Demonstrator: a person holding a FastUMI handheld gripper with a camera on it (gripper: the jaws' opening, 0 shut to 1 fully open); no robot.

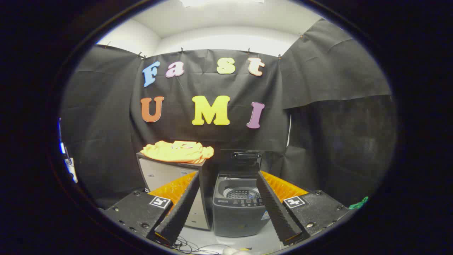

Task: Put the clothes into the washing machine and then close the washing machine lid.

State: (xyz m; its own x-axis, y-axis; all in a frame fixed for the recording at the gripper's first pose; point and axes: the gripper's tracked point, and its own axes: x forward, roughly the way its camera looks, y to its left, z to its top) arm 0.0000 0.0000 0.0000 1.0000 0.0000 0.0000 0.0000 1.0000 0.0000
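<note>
A yellow-orange garment [178,151] lies crumpled on top of a pale cabinet [166,177], beyond and above my left finger. To its right stands a small dark top-loading washing machine [236,212] with its lid [244,159] raised upright at the back, the drum [242,193] visible inside. My gripper [228,180] is open, fingers wide apart with nothing between them, held well back from both. The washer sits between and beyond the fingers.
Black cloth walls close in the booth on the back and both sides. Loose cables [191,246] trail on the pale floor below the fingers. A green item [359,203] shows at the far right.
</note>
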